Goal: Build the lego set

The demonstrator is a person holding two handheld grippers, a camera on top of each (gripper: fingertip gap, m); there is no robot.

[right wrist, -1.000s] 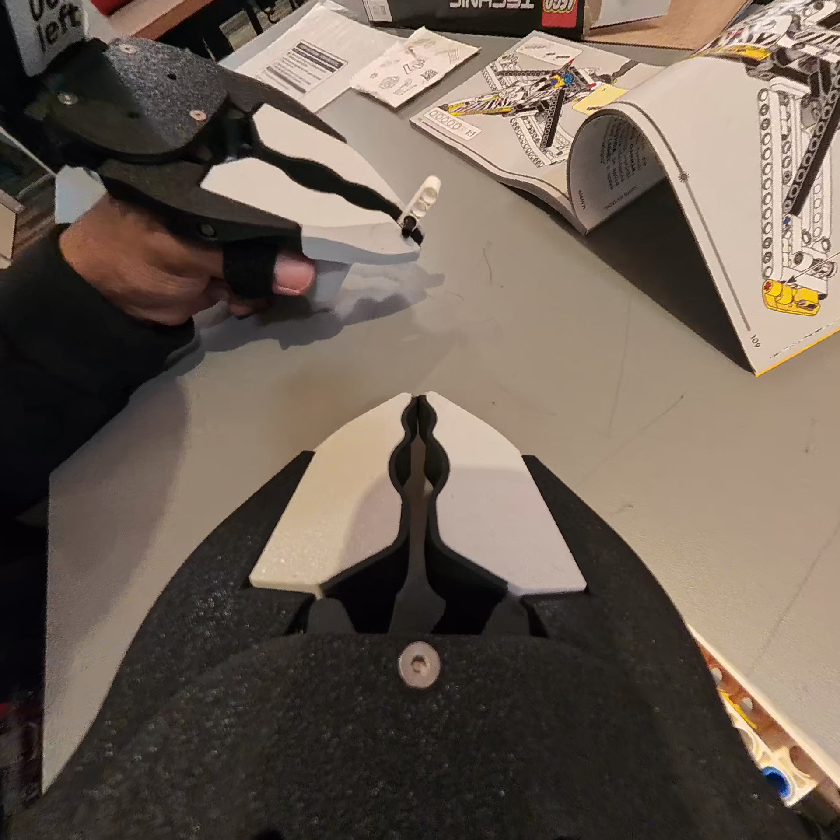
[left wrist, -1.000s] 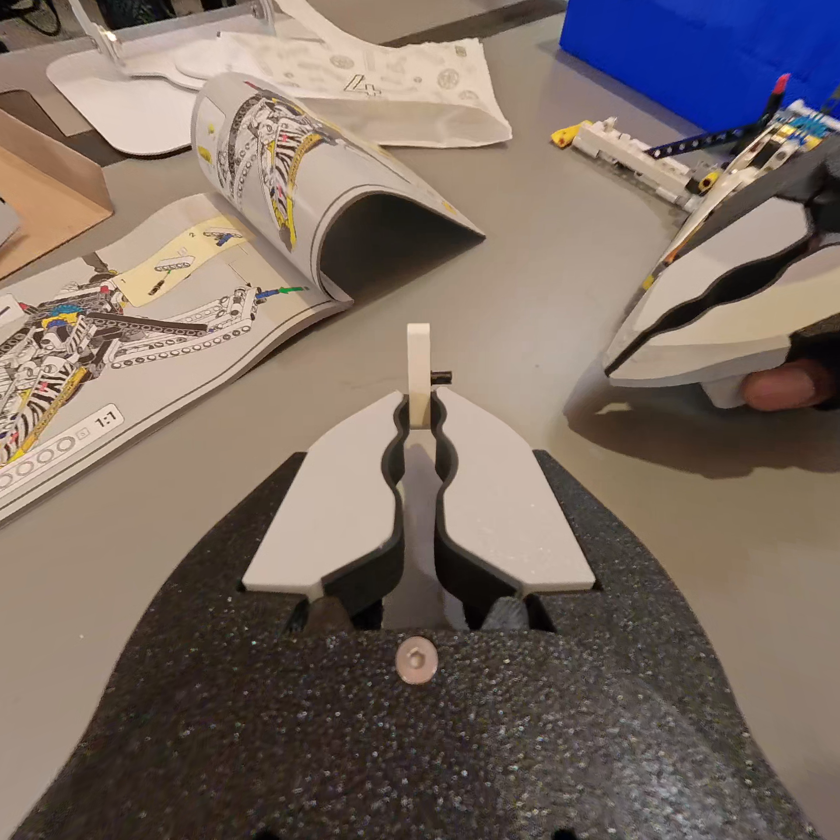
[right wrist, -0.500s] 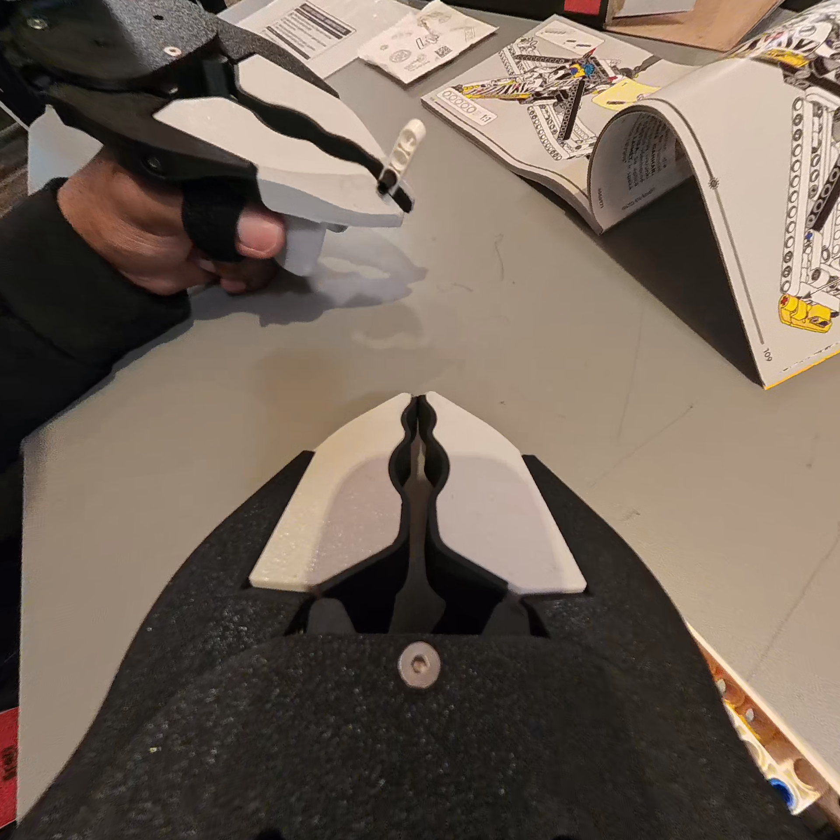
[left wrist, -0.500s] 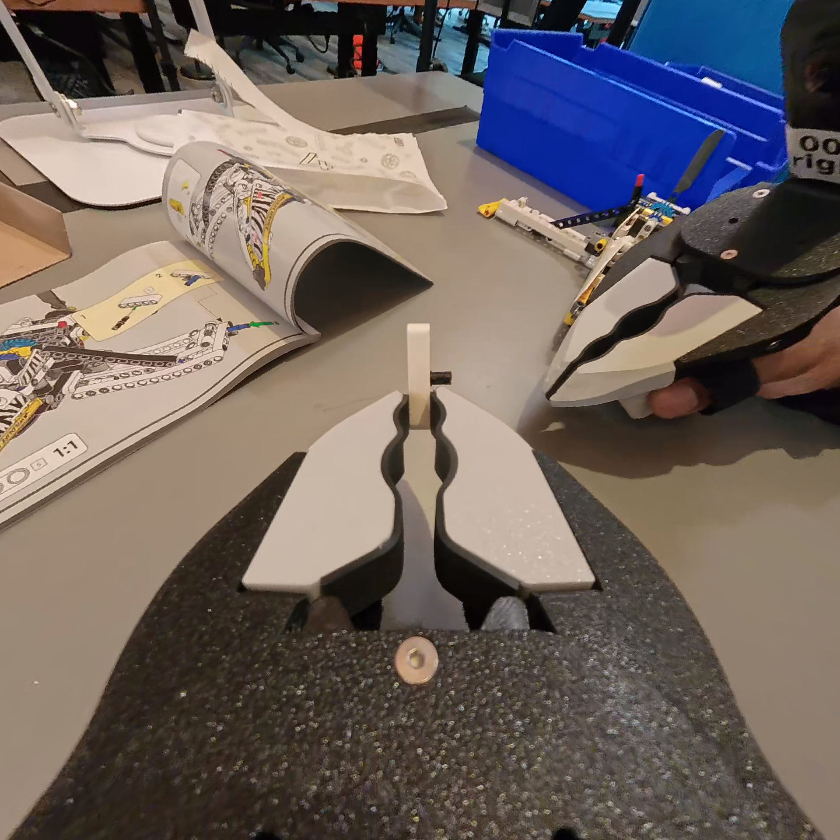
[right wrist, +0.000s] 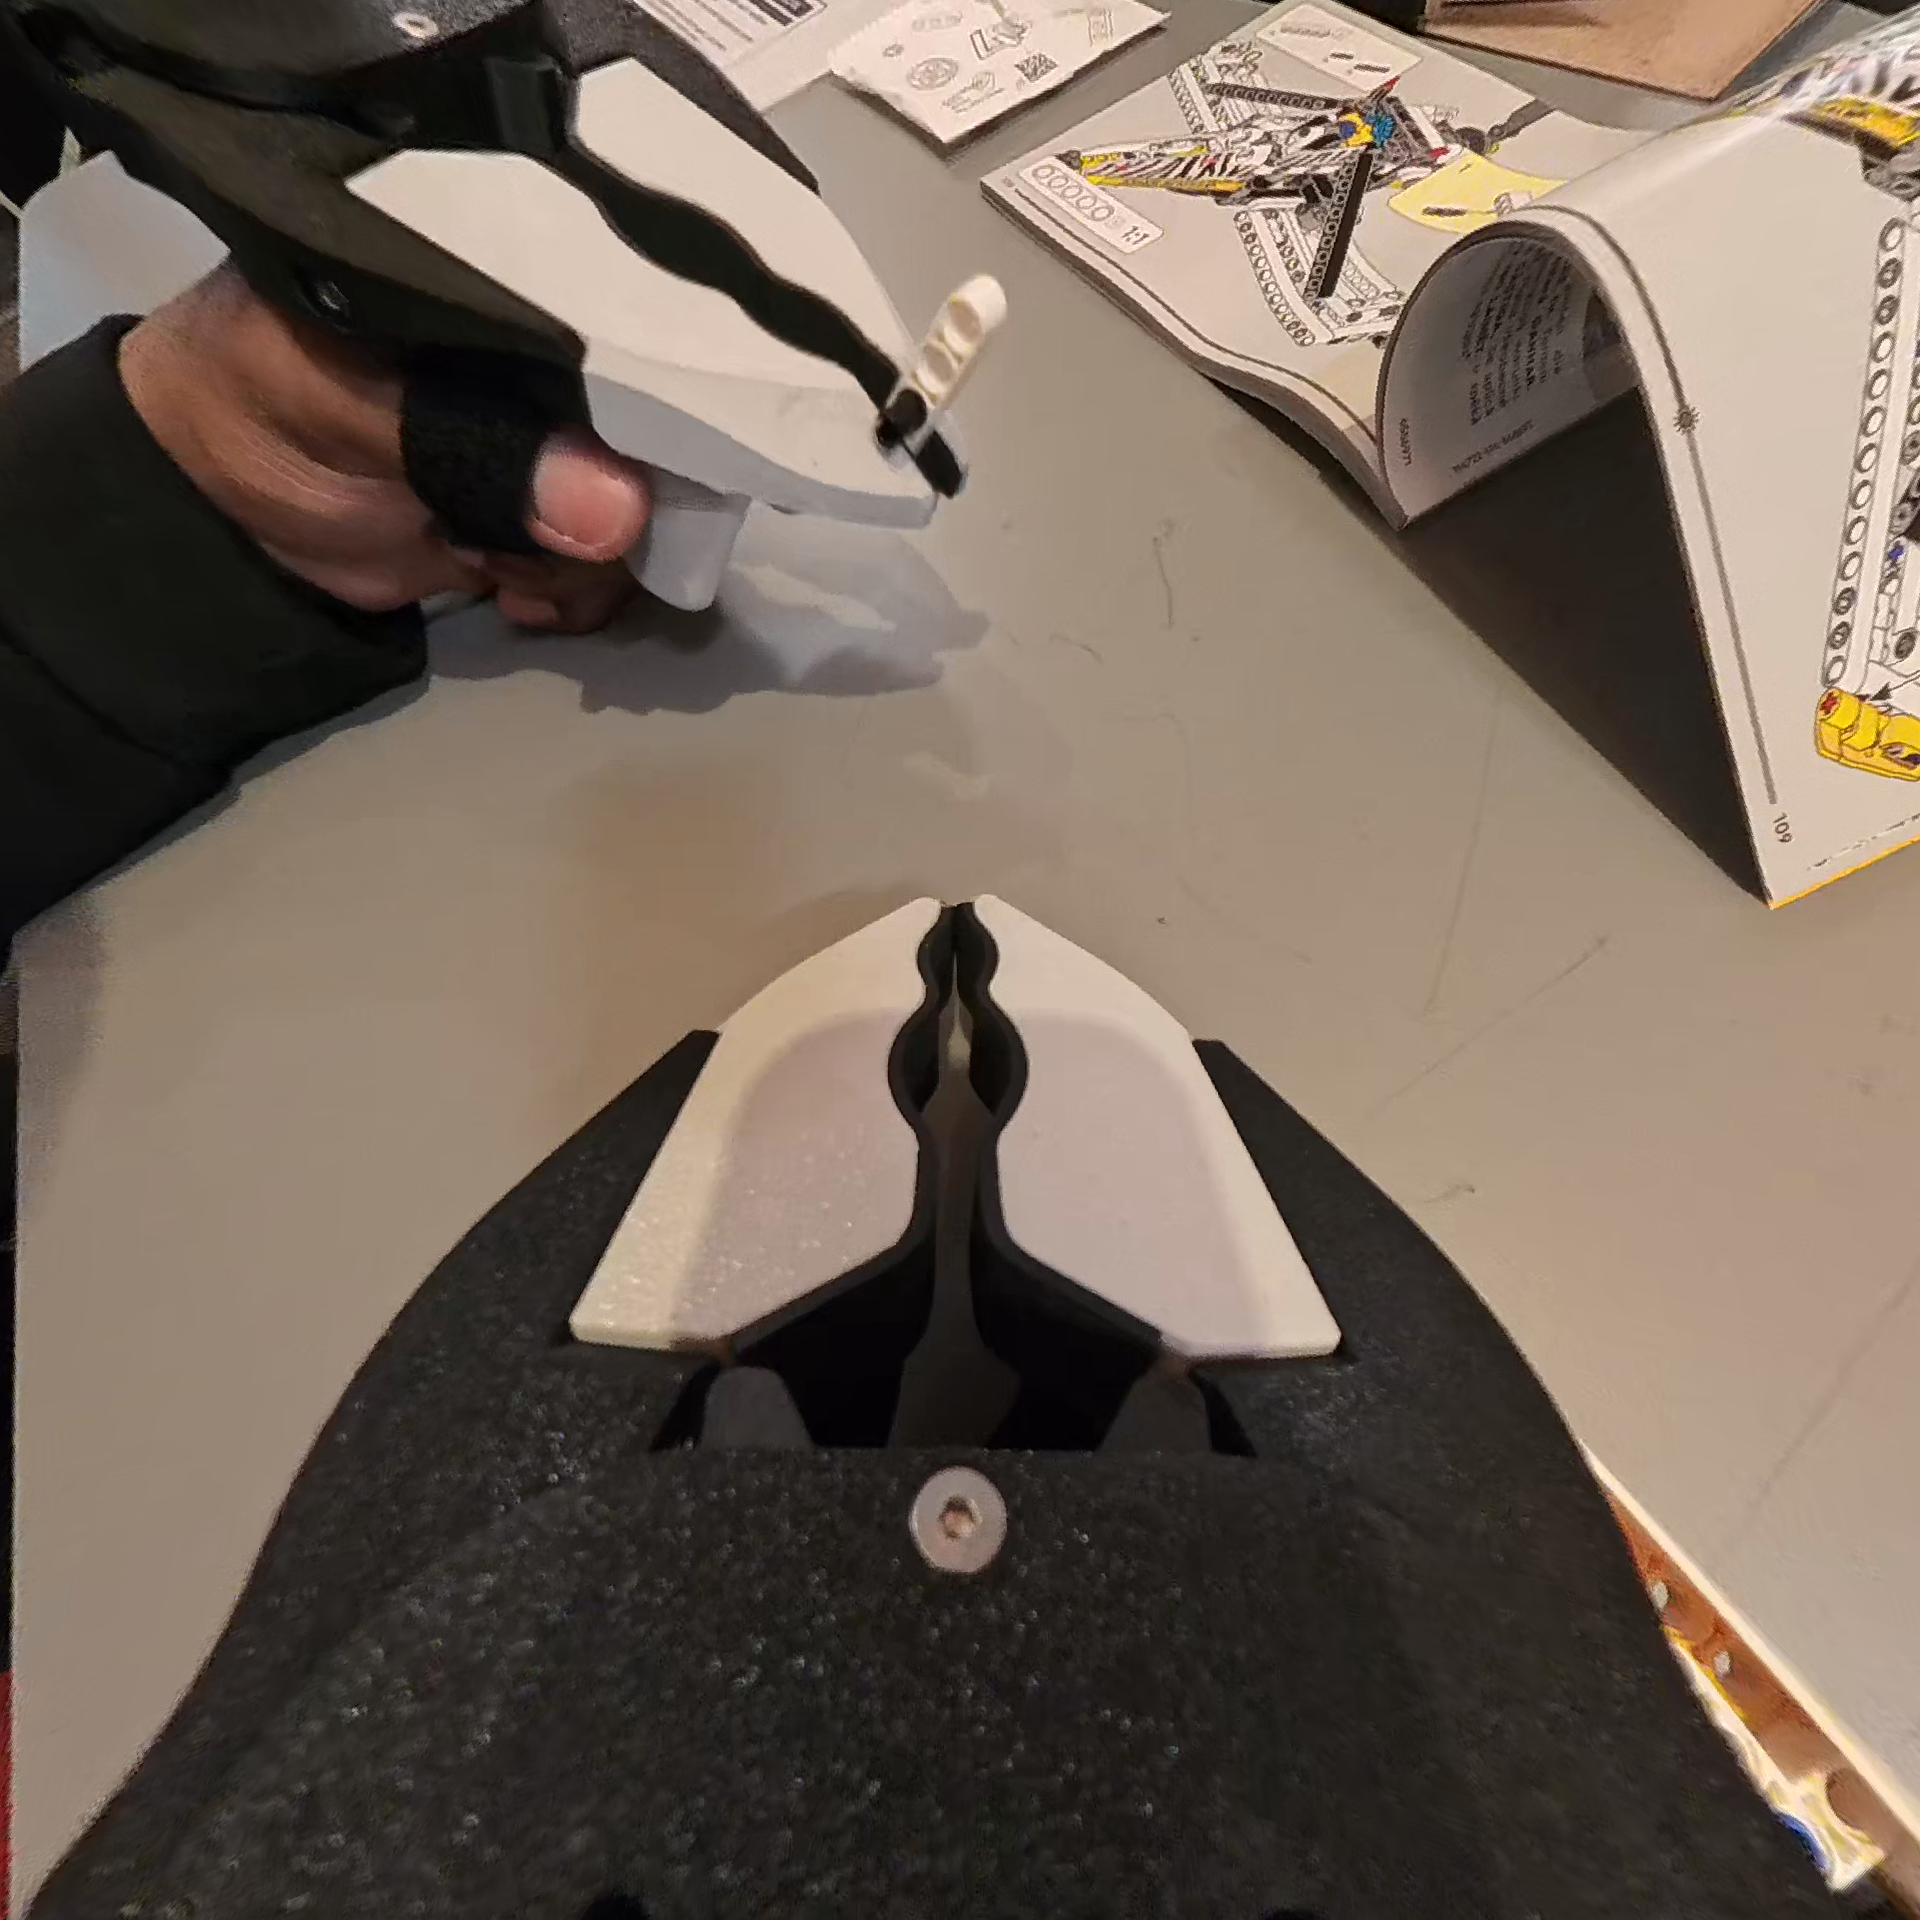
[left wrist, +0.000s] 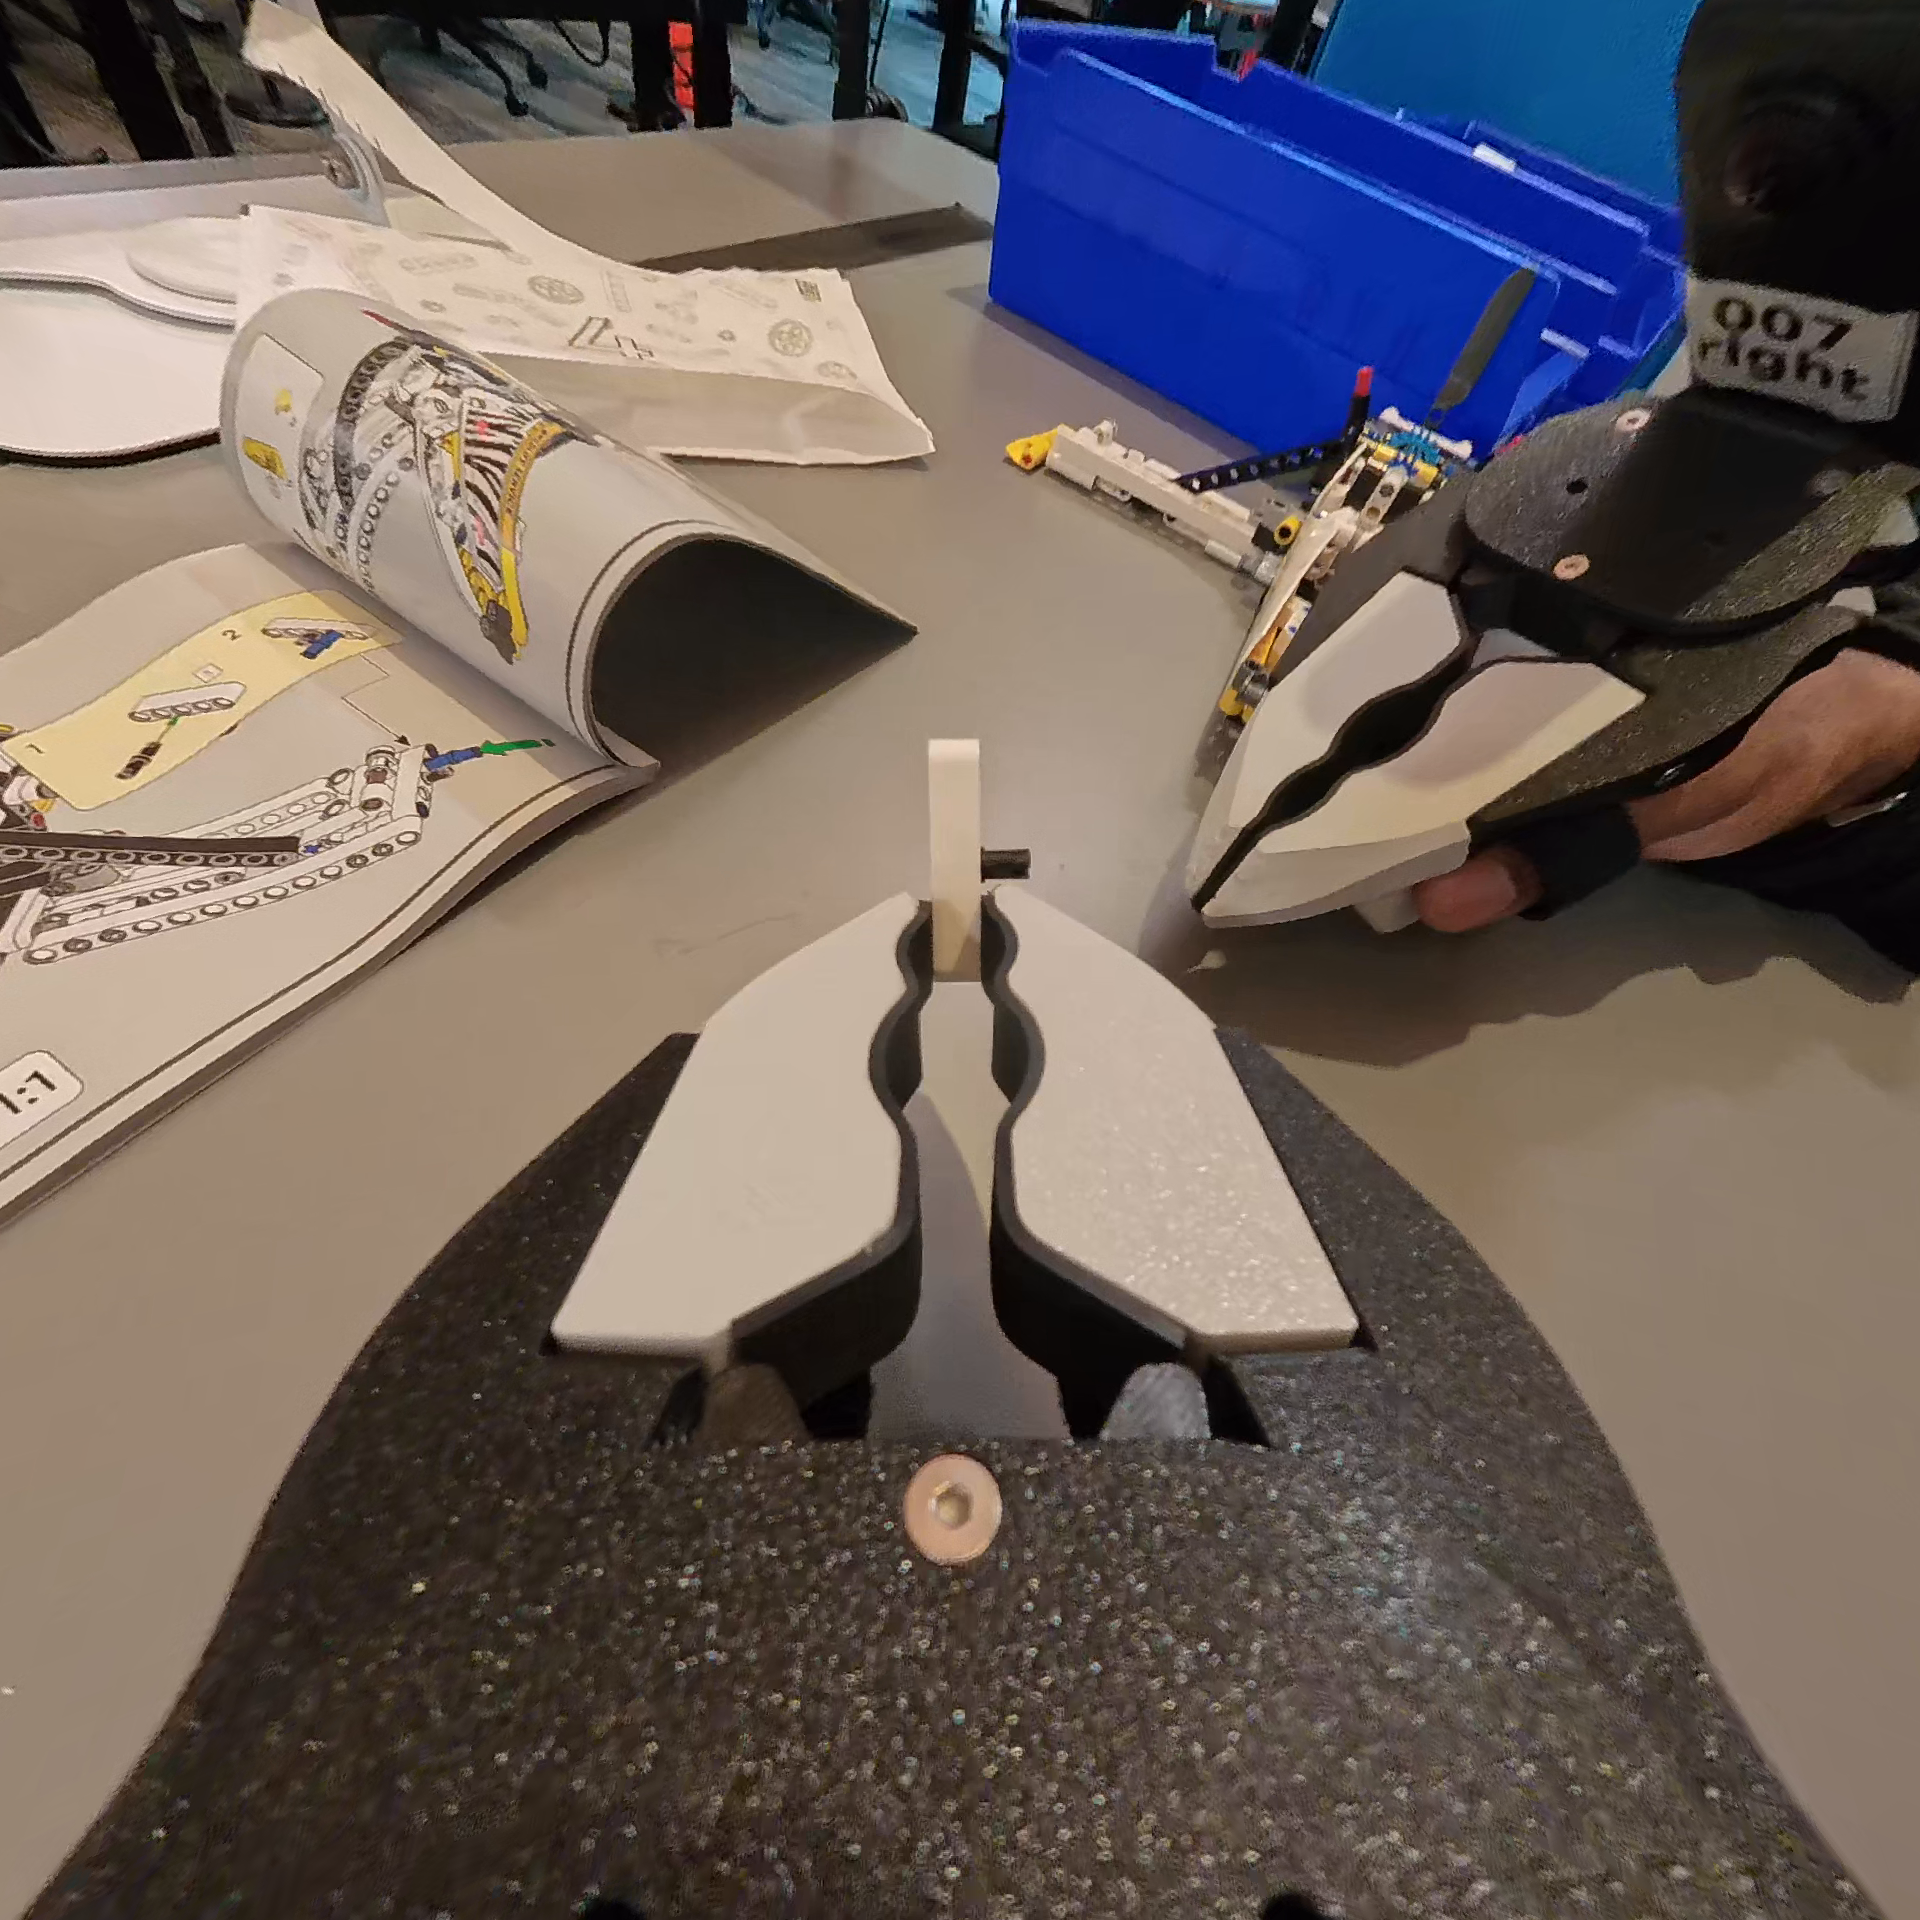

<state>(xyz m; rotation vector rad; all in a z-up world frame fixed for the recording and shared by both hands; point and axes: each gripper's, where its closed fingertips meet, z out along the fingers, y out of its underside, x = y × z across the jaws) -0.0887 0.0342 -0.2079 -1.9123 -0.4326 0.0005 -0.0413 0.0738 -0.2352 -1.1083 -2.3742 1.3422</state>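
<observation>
My left gripper [left wrist: 954, 920] is shut on a short white beam [left wrist: 954, 831] with holes. The beam stands upright out of the fingertips, and a small black pin [left wrist: 1006, 860] sticks out of its right side. The same gripper [right wrist: 914, 447] and white beam [right wrist: 961, 332] show at the upper left of the right wrist view, held above the grey table [right wrist: 1299, 831]. My right gripper [right wrist: 956, 909] is shut with nothing between its pads, low over the table. It also shows at the right of the left wrist view [left wrist: 1210, 904], held by a hand.
An open instruction booklet [left wrist: 436, 582] lies at the left, with paper bags [left wrist: 665, 343] behind it. A partly built white, black and yellow model [left wrist: 1247, 499] sits in front of blue bins [left wrist: 1299, 239]. The booklet also shows in the right wrist view [right wrist: 1610, 312]. My right fingertips sit around 8 centimetres from my left ones.
The left gripper has tilted up and back with the white beam still held in its fingertips. The right gripper has stayed shut and moved slightly nearer to the left gripper.
</observation>
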